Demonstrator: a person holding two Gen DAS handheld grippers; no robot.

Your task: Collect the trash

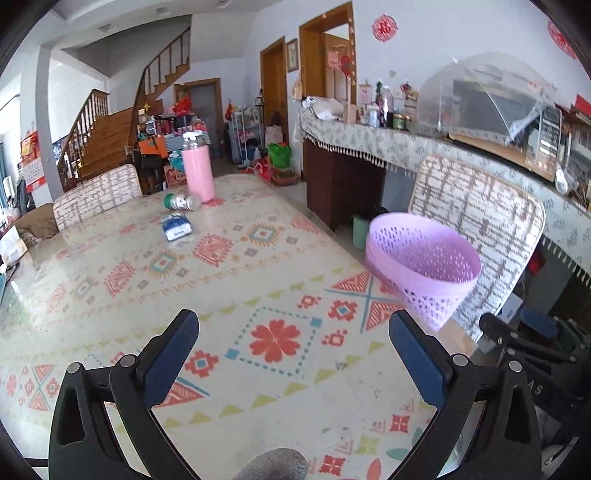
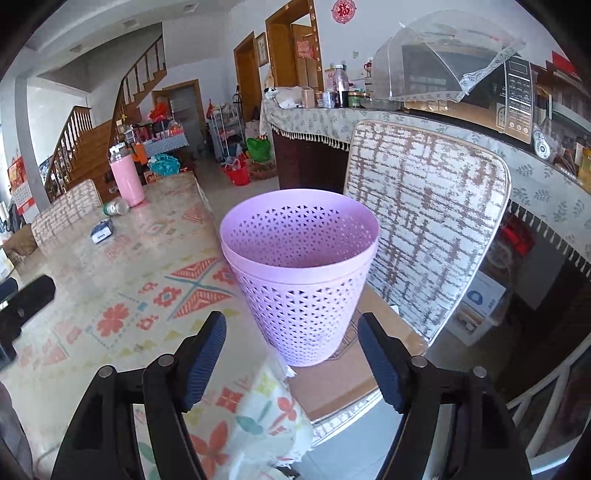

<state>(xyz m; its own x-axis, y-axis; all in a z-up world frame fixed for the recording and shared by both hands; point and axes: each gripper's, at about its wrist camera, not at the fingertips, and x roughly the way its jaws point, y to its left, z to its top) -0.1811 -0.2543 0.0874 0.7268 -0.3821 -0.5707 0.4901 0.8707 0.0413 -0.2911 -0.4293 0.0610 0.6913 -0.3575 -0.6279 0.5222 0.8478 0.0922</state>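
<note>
Your right gripper (image 2: 291, 354) gapes empty before the lilac mesh wastebasket (image 2: 301, 273) on the chair seat beside the table (image 2: 122, 258); a clumsy close could tip it over.

I can read very little here. The small blue-and-white packet (image 2: 102, 232) lying on the counter (image 2: 155, 266) carries dark lettering on its white band, too small for me to make out. On the other gripper's black body (image 1: 532, 373), at the left view's right edge, I read the letters "AS". The red paper-cut (image 2: 343, 10) on the wall holds a character I cannot read.
</note>
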